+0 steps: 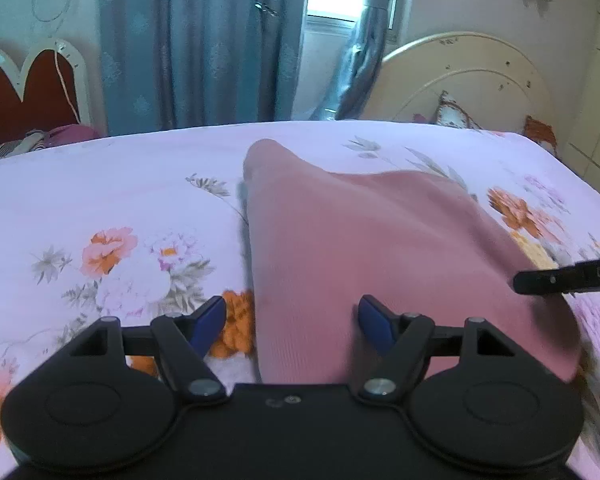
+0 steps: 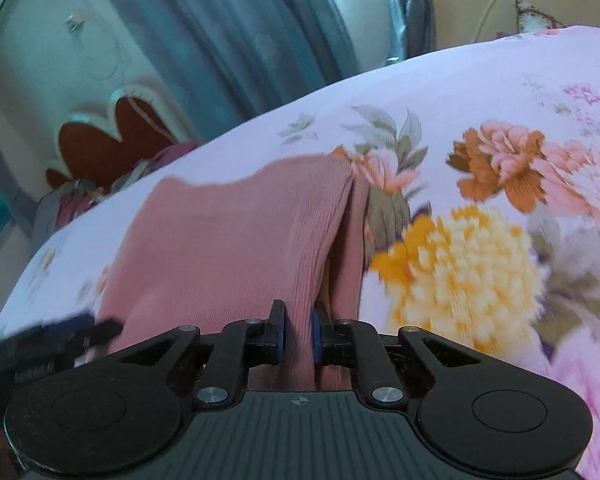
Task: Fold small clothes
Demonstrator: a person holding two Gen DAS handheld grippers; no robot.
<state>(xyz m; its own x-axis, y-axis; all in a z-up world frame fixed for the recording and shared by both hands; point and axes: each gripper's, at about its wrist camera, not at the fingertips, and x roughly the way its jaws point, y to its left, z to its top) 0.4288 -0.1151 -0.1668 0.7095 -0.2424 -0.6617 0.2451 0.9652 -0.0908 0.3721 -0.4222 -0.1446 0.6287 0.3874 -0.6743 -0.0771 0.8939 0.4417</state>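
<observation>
Mid-fold: right gripper [image 2: 298, 330] clamped on pink garment [image 2: 228, 236] edge, lifted off bedsheet [image 2: 480, 80]. Left gripper [image 1: 292, 320] jaws apart, holding nothing. Next, likely: carry edge across, lay flat.

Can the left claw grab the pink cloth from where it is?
Probably yes. The left claw is open, the pink cloth lies right between its fingers on the flowery bedsheet, and nothing blocks it.

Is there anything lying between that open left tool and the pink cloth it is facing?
Nothing visible. The left tool hangs open right over the near edge of the pink ribbed garment, with only the floral bedsheet beside it. The right tool is already clamped on a fold of the same garment.
</observation>
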